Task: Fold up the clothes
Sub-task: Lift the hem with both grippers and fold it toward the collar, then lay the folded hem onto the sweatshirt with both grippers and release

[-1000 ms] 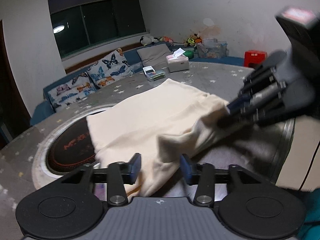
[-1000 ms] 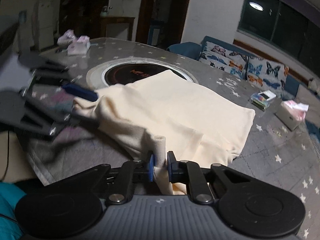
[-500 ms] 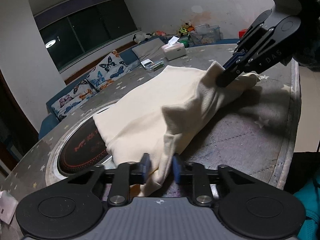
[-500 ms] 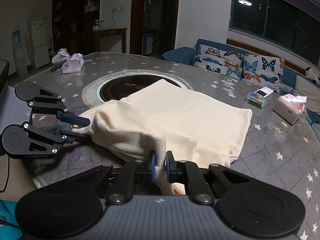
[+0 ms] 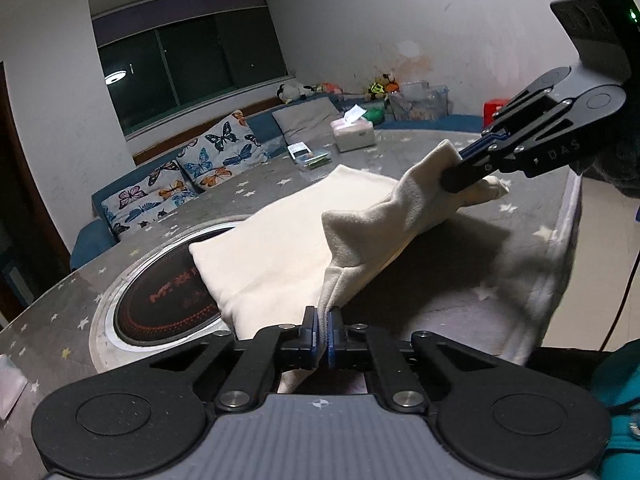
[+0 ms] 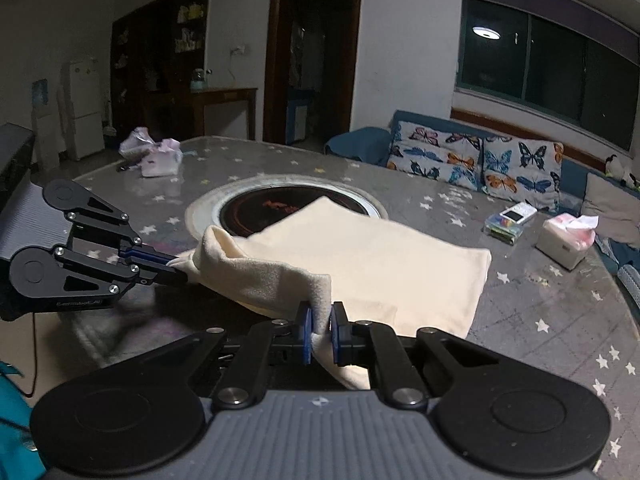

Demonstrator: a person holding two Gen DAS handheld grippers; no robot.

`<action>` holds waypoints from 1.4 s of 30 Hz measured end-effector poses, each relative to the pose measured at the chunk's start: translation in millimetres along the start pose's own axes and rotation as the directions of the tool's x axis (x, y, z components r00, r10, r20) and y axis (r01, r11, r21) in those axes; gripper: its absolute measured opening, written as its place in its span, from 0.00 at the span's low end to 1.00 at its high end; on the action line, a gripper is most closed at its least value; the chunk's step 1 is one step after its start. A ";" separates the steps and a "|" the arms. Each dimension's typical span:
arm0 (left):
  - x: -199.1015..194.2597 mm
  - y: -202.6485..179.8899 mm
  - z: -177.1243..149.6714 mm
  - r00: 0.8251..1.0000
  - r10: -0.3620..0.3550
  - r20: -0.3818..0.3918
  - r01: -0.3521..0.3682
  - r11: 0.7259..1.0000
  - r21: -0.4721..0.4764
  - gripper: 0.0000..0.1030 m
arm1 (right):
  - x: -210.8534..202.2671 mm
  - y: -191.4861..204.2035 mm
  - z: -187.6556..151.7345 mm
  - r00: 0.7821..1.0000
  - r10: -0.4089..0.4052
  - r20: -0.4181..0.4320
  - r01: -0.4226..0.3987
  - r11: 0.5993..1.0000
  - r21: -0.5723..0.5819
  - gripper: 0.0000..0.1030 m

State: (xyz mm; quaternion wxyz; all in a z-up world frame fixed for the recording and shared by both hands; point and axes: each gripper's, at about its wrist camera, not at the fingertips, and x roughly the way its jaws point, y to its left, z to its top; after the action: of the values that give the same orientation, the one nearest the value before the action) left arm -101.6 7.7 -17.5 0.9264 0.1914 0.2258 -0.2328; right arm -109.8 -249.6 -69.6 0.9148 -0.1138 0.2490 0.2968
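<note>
A cream garment lies on the round grey star-print table, its far part flat and partly over the dark round hob set in the tabletop. Its near edge is lifted off the table between two grippers. The left gripper has just closed and is clamped on one corner of the cloth, which is pinched between its blue pads. The right gripper is clamped on the other near corner, a fold of cloth squeezed between its pads. In the left view the right gripper holds its corner higher, and the hem sags between the two. Beyond the garment sit a tissue box and a small flat pack, well apart from it. Butterfly cushions line a blue sofa behind the table
</note>
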 end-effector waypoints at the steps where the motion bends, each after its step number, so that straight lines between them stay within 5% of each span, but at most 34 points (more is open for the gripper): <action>1: -5.2 -1.2 0.5 1.000 -0.003 0.003 0.003 1.000 -0.003 0.05 | -5.9 2.2 0.1 1.000 0.005 0.006 -0.005 1.000 -0.002 0.08; 9: -47.2 -11.0 3.5 0.999 -0.026 0.024 0.026 1.000 -0.012 0.05 | -52.4 22.6 -2.9 0.999 0.049 0.013 -0.049 0.998 -0.032 0.08; 19: -22.3 7.7 29.2 0.997 0.038 0.069 -0.036 0.999 -0.022 0.05 | -40.4 4.7 25.6 0.999 0.022 0.044 -0.021 0.999 -0.044 0.08; 29: 32.8 41.4 62.6 0.995 0.064 0.073 -0.062 0.998 -0.031 0.05 | 8.4 -41.5 58.9 1.000 -0.010 0.029 0.010 1.000 -0.012 0.08; 42: 147.5 83.2 79.5 0.993 0.084 -0.084 -0.092 0.992 -0.089 0.05 | 118.9 -99.0 76.7 0.997 -0.043 -0.064 0.048 0.995 0.084 0.08</action>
State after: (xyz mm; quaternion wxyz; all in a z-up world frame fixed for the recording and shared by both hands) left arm 84.1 -11.6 -6.0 0.9339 0.1670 0.2646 -0.1731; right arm 62.5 -243.4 -60.6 0.9172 -0.0897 0.2872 0.2612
